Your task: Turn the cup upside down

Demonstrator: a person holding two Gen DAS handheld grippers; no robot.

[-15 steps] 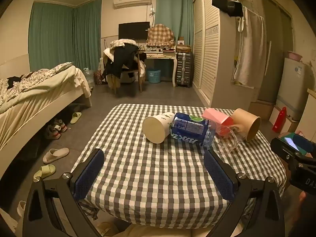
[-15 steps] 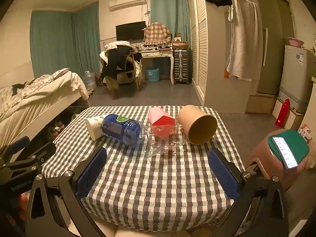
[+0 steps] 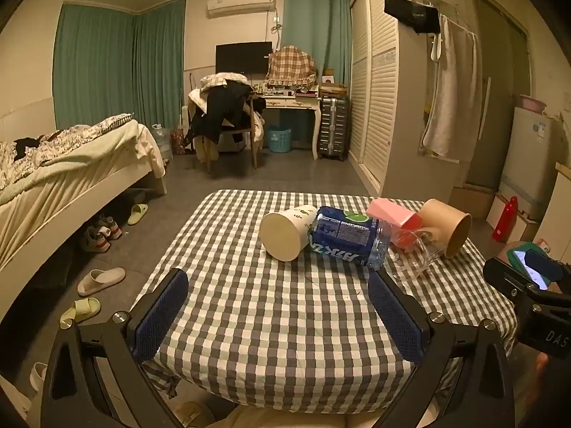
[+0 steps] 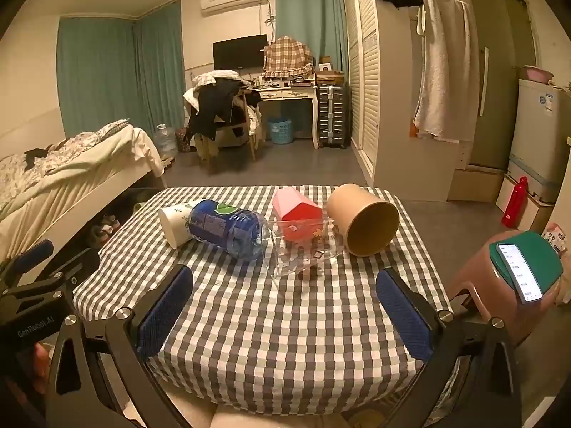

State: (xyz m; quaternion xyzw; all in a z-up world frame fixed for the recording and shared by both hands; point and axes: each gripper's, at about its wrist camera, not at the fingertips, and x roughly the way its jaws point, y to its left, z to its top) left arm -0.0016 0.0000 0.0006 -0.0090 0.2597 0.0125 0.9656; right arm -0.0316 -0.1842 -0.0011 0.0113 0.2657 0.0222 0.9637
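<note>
Several cups lie on their sides in a row on the checked table (image 3: pixel 278 321): a white paper cup (image 3: pixel 285 233), a blue printed cup (image 3: pixel 348 240), a clear glass mug (image 3: pixel 414 253), a pink and red cup (image 3: pixel 392 219) and a brown paper cup (image 3: pixel 446 226). They also show in the right wrist view: white cup (image 4: pixel 175 223), blue cup (image 4: pixel 228 228), clear mug (image 4: pixel 303 249), pink and red cup (image 4: pixel 298 215), brown cup (image 4: pixel 364 219). My left gripper (image 3: pixel 278 314) is open and empty, short of the cups. My right gripper (image 4: pixel 285 314) is open and empty, also short of them.
A pink stool (image 4: pixel 499 285) with a phone (image 4: pixel 519 273) on a green pad stands right of the table. A bed (image 3: pixel 64 174) with slippers (image 3: pixel 101 280) beside it is on the left. A wardrobe (image 3: pixel 389 107) and a red bottle (image 3: pixel 505 219) are at right.
Both grippers stay open and nearly still. The cups have not moved.
</note>
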